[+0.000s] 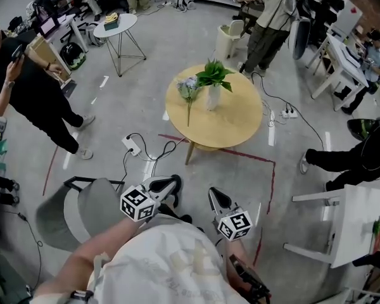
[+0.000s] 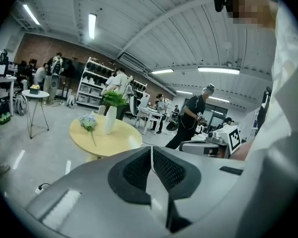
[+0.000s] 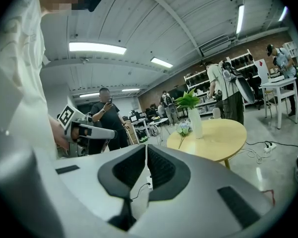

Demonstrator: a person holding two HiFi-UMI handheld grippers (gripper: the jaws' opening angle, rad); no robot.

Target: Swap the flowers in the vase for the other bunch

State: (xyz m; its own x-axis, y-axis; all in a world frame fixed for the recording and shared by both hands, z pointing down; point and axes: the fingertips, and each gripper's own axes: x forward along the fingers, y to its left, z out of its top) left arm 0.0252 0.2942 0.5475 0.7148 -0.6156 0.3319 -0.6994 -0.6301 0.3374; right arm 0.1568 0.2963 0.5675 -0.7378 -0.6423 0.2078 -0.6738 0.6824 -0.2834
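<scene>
A white vase (image 1: 213, 97) with a green leafy bunch (image 1: 214, 75) stands upright on the round yellow table (image 1: 240, 125). A pale blue-white bunch (image 1: 189, 88) lies on the table to the vase's left, stem toward me. Both grippers hang close to my body, well short of the table. My left gripper (image 1: 175, 183) is shut with nothing in it; my right gripper (image 1: 214, 196) is shut and holds nothing either. The left gripper view shows the vase (image 2: 110, 120) and lying bunch (image 2: 88, 123) far ahead; so does the right gripper view, vase (image 3: 195, 122) beside bunch (image 3: 184, 129).
A grey chair (image 1: 82, 211) stands at my left. A power strip and cables (image 1: 133, 145) lie on the floor before the table. Red tape (image 1: 269, 182) marks the floor. A person (image 1: 25, 90) stands left, another (image 1: 269, 18) behind the table. White tables (image 1: 342, 223) stand at right.
</scene>
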